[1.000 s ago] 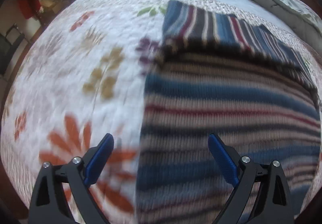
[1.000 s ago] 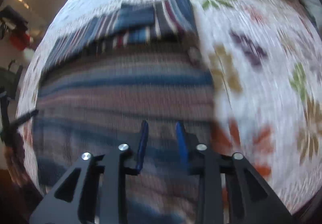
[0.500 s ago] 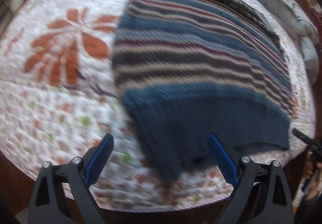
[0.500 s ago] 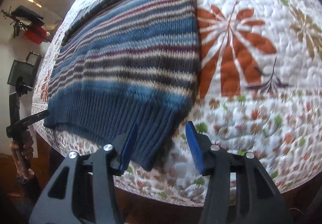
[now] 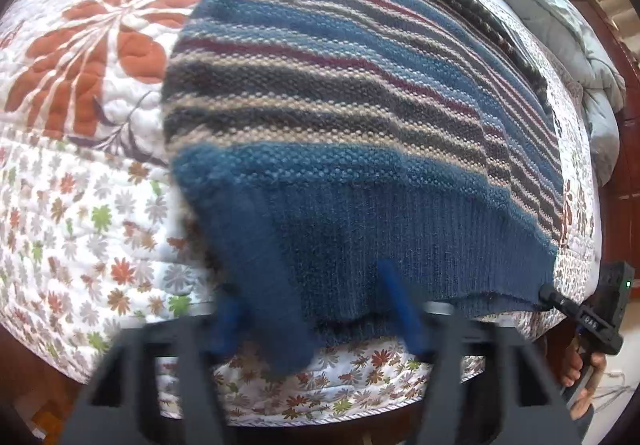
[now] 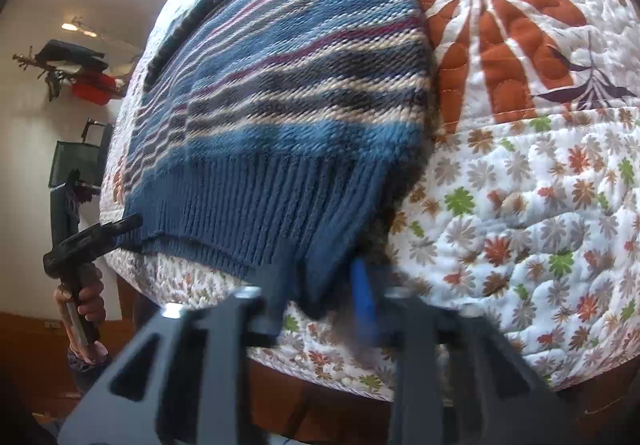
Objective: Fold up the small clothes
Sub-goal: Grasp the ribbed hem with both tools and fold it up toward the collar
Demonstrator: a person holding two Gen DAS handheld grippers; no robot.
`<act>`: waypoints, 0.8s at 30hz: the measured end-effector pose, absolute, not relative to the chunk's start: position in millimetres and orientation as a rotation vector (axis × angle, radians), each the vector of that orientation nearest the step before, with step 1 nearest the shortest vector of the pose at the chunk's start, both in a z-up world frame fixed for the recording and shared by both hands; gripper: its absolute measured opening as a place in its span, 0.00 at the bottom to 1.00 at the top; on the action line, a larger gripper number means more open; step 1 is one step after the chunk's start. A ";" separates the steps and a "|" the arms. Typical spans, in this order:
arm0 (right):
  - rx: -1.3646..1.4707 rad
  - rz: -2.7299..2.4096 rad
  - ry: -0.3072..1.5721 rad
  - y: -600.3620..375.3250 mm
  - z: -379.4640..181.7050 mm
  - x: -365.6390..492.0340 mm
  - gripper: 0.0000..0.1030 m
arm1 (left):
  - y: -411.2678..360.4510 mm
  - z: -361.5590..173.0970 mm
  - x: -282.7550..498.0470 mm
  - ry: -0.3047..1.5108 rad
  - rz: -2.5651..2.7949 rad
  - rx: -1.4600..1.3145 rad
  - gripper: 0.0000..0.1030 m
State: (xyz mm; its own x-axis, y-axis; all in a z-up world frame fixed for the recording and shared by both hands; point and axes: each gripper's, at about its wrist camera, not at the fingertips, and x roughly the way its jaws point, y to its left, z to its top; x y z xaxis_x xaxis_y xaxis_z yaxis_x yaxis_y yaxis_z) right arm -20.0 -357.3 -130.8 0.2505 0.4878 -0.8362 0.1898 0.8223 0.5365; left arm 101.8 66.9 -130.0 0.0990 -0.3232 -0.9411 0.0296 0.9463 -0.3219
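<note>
Gripping one striped sweater [image 5: 340,117] at bed [image 5: 92,229] near edge, our left gripper [image 5: 312,321] just closing on hem corner, right gripper [image 6: 320,293] likewise clamped on opposite corner.

Home bedroom: floral quilted bed [image 5: 72,205], grey duvet [image 5: 560,25].

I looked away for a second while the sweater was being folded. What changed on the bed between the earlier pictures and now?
Both grippers came to the near edge of the bed and closed on the sweater's blue ribbed hem: the left gripper at one corner, the right gripper at the other. Their jaws have just been closing, with knit between them. The sweater itself lies flat on the quilt as before.
</note>
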 end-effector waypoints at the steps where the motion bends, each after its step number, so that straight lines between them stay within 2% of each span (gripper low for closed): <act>1: 0.636 0.237 1.316 -356.3 -129.8 -22.0 0.09 | 71.6 -130.6 100.7 1.456 -0.239 -0.254 0.25; 4: 0.645 0.246 1.274 -356.3 -121.8 -26.9 0.08 | 90.4 -127.1 93.8 1.442 -0.230 -0.329 0.10; 13: 0.654 0.280 1.163 -364.9 -82.6 -52.6 0.07 | 120.5 -86.6 56.0 1.282 -0.260 -0.396 0.08; 18: 0.607 0.284 1.166 -366.0 -71.8 -65.9 0.06 | 137.4 -73.4 41.8 1.265 -0.274 -0.397 0.08; 24: 0.658 0.322 1.125 -381.8 -57.6 -40.2 0.06 | 136.0 -59.8 68.7 1.246 -0.271 -0.379 0.08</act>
State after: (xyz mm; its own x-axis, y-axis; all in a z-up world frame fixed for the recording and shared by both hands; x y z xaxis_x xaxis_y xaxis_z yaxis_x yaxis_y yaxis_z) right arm -40.2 -381.8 -57.6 0.4121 0.5513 -0.7254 0.0839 0.7698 0.6328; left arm 68.7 136.0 -59.8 0.3003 -0.4014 -0.8653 -0.0049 0.9065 -0.4222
